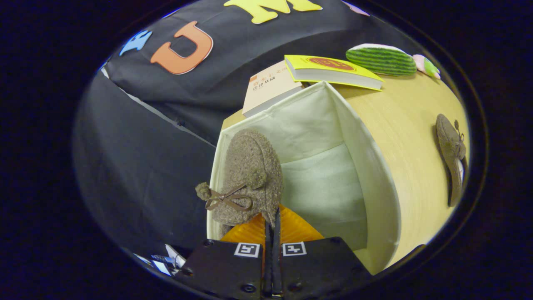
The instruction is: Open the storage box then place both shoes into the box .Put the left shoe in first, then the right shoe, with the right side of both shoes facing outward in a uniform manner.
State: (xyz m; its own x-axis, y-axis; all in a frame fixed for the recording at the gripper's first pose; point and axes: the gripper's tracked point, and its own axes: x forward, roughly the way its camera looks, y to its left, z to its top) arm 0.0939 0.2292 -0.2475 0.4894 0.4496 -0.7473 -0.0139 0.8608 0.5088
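One fuzzy brown shoe (250, 175) is hanging over the open storage box (374, 183), its edge pinched between the pressed-together fingers of the gripper (271, 227). A second shoe (452, 158) is lying well apart on the wooden table (408, 137). Two books (329, 71) and one watermelon-slice toy (381, 58) are sitting beyond the box.

Two books (308, 77) overlap on the table (408, 125); beyond, perhaps plush toys (383, 59).
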